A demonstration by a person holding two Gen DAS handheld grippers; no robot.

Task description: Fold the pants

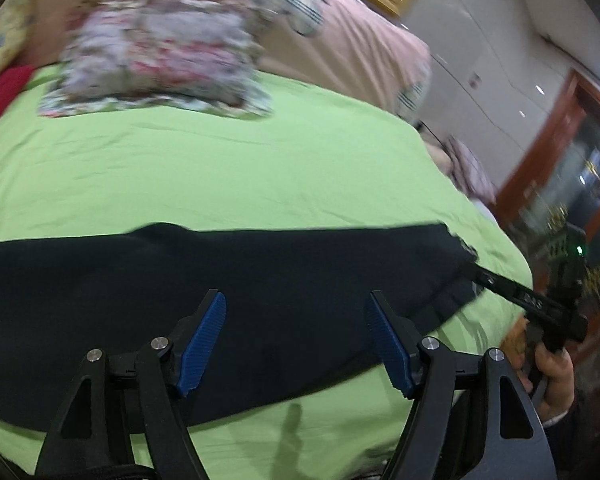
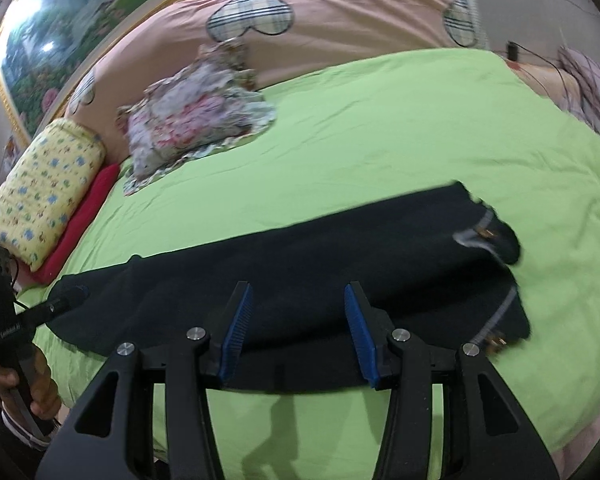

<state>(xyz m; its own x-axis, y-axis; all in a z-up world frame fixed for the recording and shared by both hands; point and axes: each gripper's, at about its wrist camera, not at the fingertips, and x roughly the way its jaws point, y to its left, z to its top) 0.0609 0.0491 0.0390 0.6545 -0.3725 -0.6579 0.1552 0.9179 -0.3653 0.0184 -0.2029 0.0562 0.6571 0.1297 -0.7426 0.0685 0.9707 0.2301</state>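
Pants (image 1: 260, 280), dark and folded lengthwise into a long strip, are lying across the green bed sheet (image 1: 220, 168), nearer its front edge than the floral pillow (image 1: 160, 52). Left hand-held gripper (image 1: 296, 340) and right hand-held gripper (image 2: 298, 332) are both hovering over the pants, jaws apart, gripping nothing.

Dark pants (image 1: 260, 280): leg end cut off at left edge of left wrist view, beyond left gripper (image 1: 294, 338). Floral pillow (image 1: 160, 52) far beyond jaws, smeared by blur. Waistband hardware (image 2: 486, 234) right of right gripper (image 2: 298, 330), too small to identify.
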